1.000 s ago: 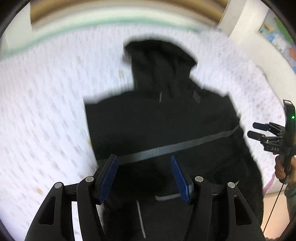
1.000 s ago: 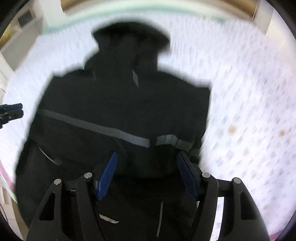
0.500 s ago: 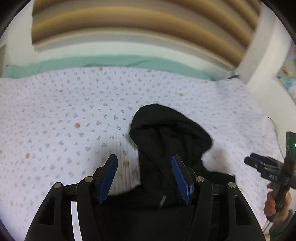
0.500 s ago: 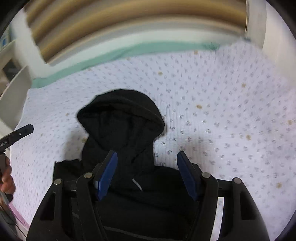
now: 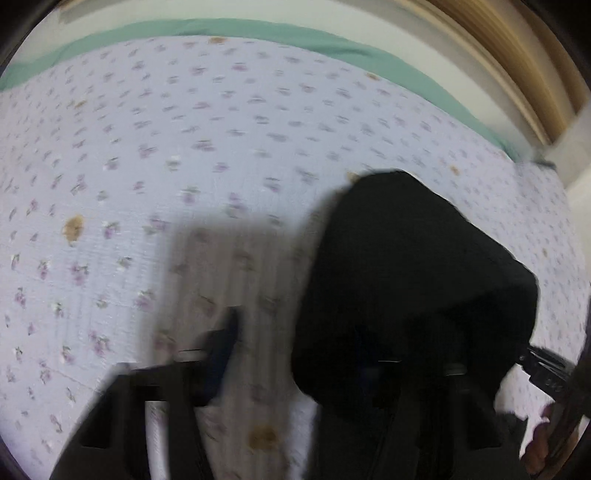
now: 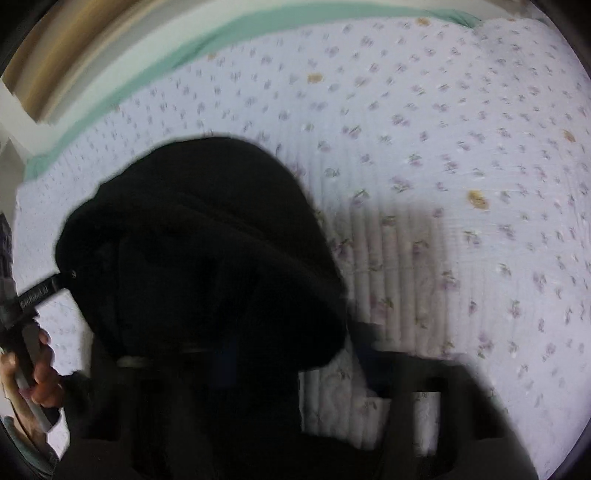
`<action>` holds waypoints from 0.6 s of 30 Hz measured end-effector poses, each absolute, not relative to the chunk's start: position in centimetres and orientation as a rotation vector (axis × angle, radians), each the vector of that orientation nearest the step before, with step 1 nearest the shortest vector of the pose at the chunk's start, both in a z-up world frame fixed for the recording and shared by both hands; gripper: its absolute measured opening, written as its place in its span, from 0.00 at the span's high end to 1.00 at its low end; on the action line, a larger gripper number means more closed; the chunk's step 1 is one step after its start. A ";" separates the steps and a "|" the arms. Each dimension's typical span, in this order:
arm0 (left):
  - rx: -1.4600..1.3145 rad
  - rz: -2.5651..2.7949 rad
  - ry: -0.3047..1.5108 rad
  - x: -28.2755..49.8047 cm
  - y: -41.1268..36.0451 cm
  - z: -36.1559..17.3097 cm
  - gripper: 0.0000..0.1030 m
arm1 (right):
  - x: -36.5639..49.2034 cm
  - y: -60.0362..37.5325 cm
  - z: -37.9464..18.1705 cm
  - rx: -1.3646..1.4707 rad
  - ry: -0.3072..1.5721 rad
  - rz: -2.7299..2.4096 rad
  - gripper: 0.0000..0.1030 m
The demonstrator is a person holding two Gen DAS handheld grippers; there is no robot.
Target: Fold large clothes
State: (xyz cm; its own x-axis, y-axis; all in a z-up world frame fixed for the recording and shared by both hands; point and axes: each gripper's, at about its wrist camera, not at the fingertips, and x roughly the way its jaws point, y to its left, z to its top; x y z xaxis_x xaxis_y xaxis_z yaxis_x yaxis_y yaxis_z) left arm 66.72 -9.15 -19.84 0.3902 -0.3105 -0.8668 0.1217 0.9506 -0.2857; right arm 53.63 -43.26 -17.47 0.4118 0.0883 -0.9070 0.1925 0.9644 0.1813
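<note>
A black hooded jacket lies on the bed; only its hood shows, at the right of the left wrist view [image 5: 417, 273] and at the left of the right wrist view [image 6: 199, 251]. My left gripper [image 5: 295, 354] is open, low at the hood's left edge: the blue left finger [image 5: 221, 350] is over the sheet and the right finger is dark against the hood. My right gripper [image 6: 295, 354] is open at the hood's right edge. Both views are blurred. Each gripper shows at the edge of the other's view, the right [image 5: 546, 373] and the left [image 6: 33, 295].
The bed is covered by a white sheet with small purple flowers [image 5: 184, 147] [image 6: 461, 147]. A green border [image 5: 258, 29] runs along its far side, with a wall and wooden slats beyond. A hand [image 6: 40, 376] holds the left gripper's handle.
Both grippers have moved forward from over the jacket's body and dropped close to the hood, one on each side. The hood now fills much of both views.
</note>
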 end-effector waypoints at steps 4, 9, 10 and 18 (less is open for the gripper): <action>-0.425 -0.420 1.099 65.0 -4.2 -17.7 0.77 | 50.5 -47.2 -13.1 0.414 0.968 -0.017 0.96; -0.316 -0.395 1.151 64.5 -5.0 -19.8 0.71 | 49.0 -44.8 -13.2 0.179 0.973 -0.037 0.95; -0.280 -0.369 1.191 65.0 -5.4 -21.4 0.70 | 49.5 -44.8 -15.0 0.181 1.010 -0.038 0.95; -0.137 -0.418 1.190 64.5 -6.0 -22.4 0.54 | 51.2 -43.8 -21.0 0.111 1.182 -0.053 0.73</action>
